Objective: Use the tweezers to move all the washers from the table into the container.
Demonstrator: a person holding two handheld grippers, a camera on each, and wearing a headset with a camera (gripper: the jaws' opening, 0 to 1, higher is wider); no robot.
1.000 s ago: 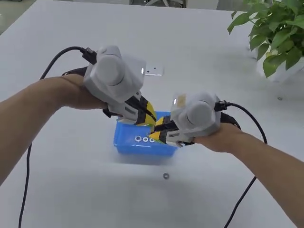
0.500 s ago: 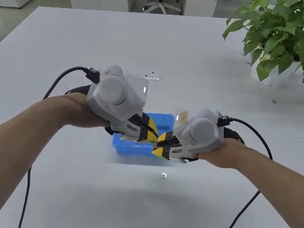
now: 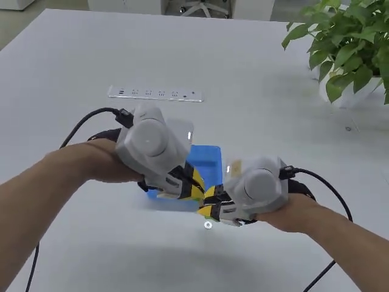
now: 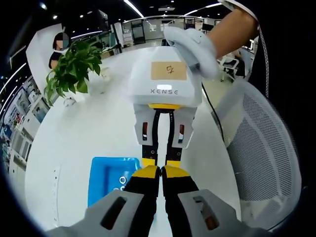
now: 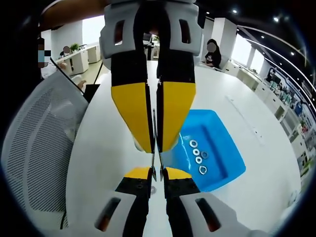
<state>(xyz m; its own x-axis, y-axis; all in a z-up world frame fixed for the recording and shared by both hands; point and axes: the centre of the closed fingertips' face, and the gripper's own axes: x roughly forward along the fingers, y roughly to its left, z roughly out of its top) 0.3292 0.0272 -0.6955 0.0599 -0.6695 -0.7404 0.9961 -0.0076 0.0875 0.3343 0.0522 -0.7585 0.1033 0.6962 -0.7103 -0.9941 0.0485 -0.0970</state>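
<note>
- Container (image 3: 206,159): a blue rectangular tub on the white table (image 3: 273,109), at 12 o'clock of the point where your two grippers meet. The grippers cover its near wall in the head view.
- Contents: several small metal ring washers (image 5: 193,143) lie flat in a loose row on the tub floor, toward one end.
- Left gripper (image 3: 193,187): your left hand holds it over the near edge of the tub, and it points toward 5 o'clock in the head view. Its yellow-tipped fingers (image 5: 175,108) are clenched to a thin slit on the tweezers (image 5: 154,148).
- Tweezers: a thin metal strip that runs along that slit and out past the fingertips, with its point facing the right gripper.
- Right gripper (image 3: 209,210): it faces the left gripper tip to tip. Its fingers (image 5: 177,173) are drawn in to a narrow gap, and they clamp the point of the tweezers from both sides.
- Loose washer (image 3: 208,225): one small silver ring lies flat on the table outside the tub. It is at 6 o'clock of the right gripper's fingers, just below them in the head view.
- Surroundings: a white power strip (image 3: 155,93) lies at 11 o'clock of the tub, well apart. A potted plant (image 3: 346,48) stands at 2 o'clock.
</note>
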